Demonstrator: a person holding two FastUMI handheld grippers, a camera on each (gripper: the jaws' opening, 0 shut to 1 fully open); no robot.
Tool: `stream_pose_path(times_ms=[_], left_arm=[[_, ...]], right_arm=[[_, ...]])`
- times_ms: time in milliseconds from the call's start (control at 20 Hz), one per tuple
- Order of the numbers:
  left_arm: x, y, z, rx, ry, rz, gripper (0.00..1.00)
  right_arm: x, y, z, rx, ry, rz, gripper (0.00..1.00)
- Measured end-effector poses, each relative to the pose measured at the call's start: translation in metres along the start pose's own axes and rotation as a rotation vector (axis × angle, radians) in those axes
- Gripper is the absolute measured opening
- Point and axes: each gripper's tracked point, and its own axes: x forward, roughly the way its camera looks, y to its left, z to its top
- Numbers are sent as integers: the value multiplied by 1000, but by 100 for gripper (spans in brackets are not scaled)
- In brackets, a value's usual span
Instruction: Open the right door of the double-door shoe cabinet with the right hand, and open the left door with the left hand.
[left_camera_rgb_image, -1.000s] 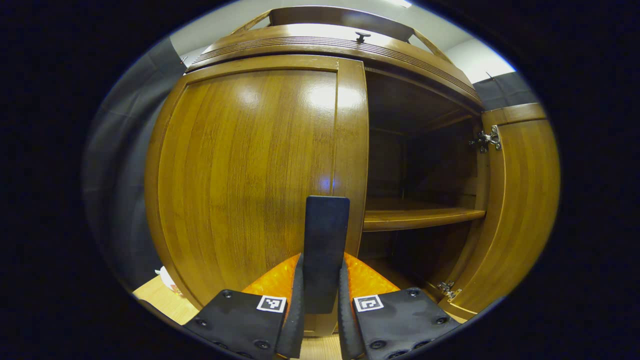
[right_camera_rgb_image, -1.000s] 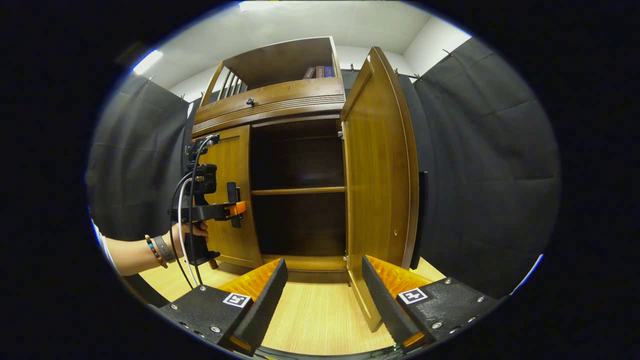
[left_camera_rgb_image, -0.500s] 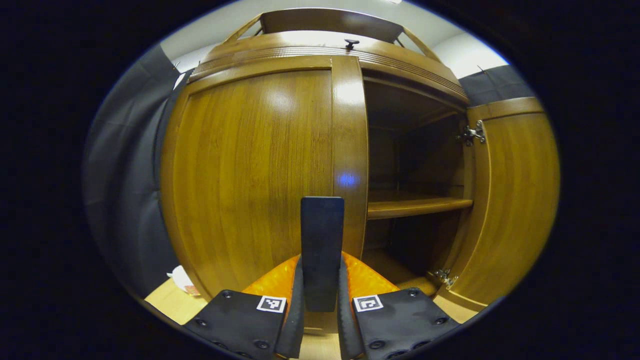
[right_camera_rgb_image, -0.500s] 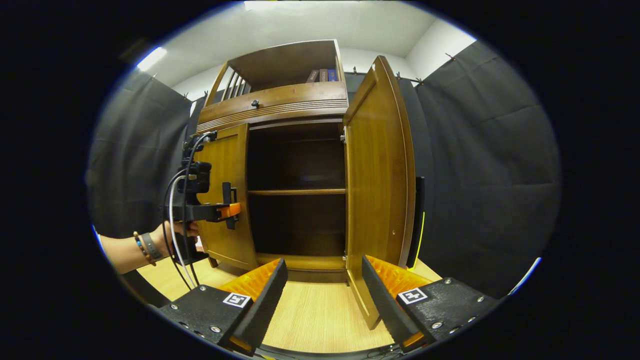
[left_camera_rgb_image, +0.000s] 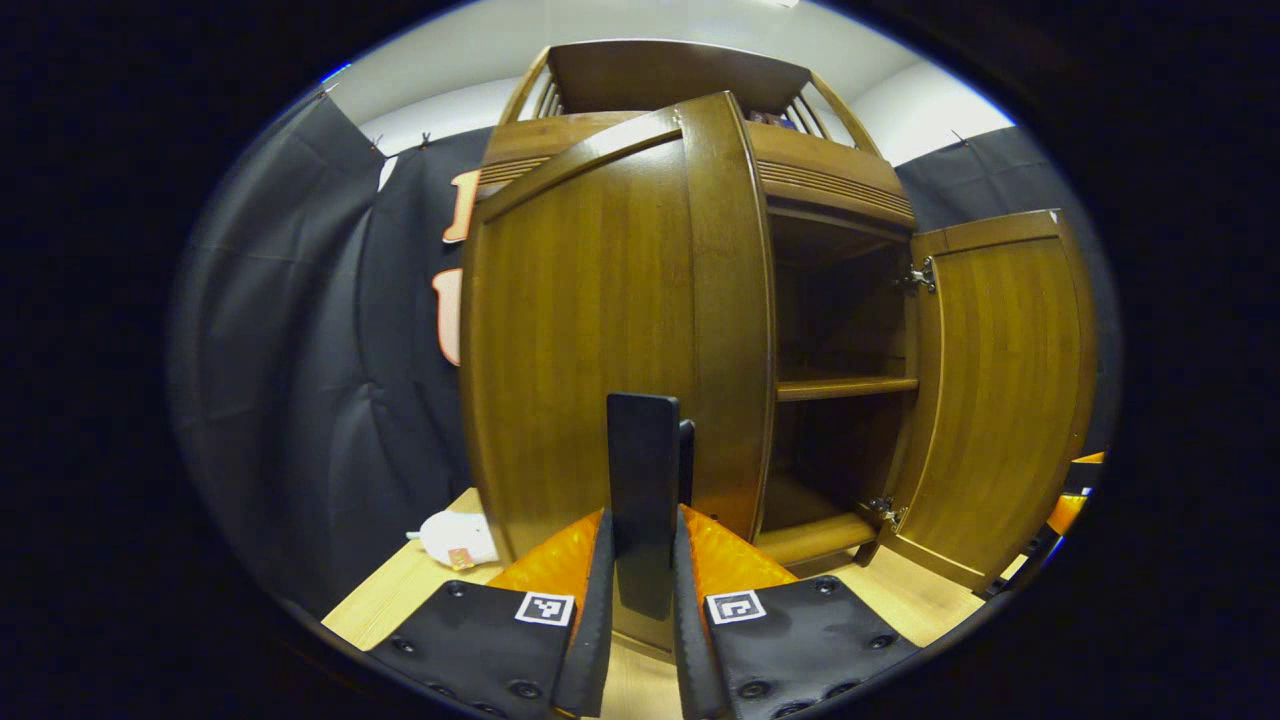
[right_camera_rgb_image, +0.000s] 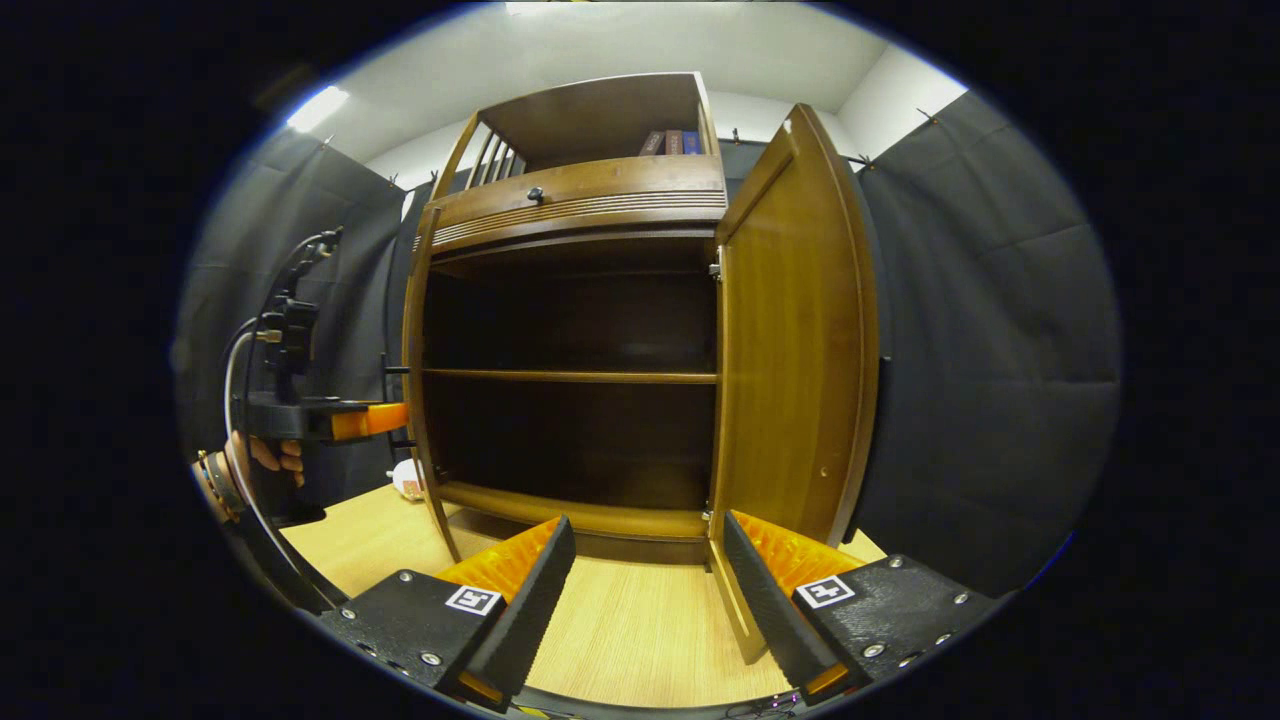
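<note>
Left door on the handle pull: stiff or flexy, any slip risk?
Left door looks like a rigid wood panel, so probably no flex. Its glossy finish suggests slick faces, but the left claw clamps the handle, so slip seems unlikely. It likely swings, hinged.

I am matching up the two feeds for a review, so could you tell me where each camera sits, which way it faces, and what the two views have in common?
Left gripper view: rides on the left gripper, close to the swung-out left door, looking along its face; its own fingers are shut on the door's handle.
Right gripper view: rides on the right gripper, back from the cabinet, facing its open front; its own fingers stand open, and a hand holds the left gripper at the left.
Shared: both doors open, including the right door, and the middle shelf.
</note>
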Motion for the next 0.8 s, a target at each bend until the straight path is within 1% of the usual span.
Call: stream_pose_path(times_ms=[100,150,200,250,300,350,400,500,550,600,650,700,800], left_arm=[[-16,18,3,9,-21,30,31],[-28,31,2,16,-26,57,31],[-35,45,0,17,-29,87,28],[-42,59,0,18,-30,117,28],[-51,74,0,22,-30,149,25],[-56,87,0,24,-29,177,22],[-64,100,1,25,-35,198,18],[-72,129,2,27,-53,238,20],[-72,141,1,17,-54,228,12],[-73,145,4,-2,-56,206,11],[-72,147,4,-6,-55,184,4],[-72,151,3,15,-59,169,11],[-69,156,5,48,-65,139,11]], right_arm=[[6,6,1,-5,-3,20,92],[9,11,1,-3,-2,33,95],[11,16,0,-2,2,49,92],[13,21,0,-4,3,63,92],[16,25,1,-8,1,74,98],[17,28,2,-14,-2,84,92],[18,31,2,-19,-2,93,92],[24,37,-1,-22,6,108,92],[24,39,-2,-17,12,114,98],[26,41,-4,-13,17,116,92],[28,42,-4,-14,22,117,92],[28,43,-5,-19,29,116,92],[29,41,-7,-34,38,105,92]])
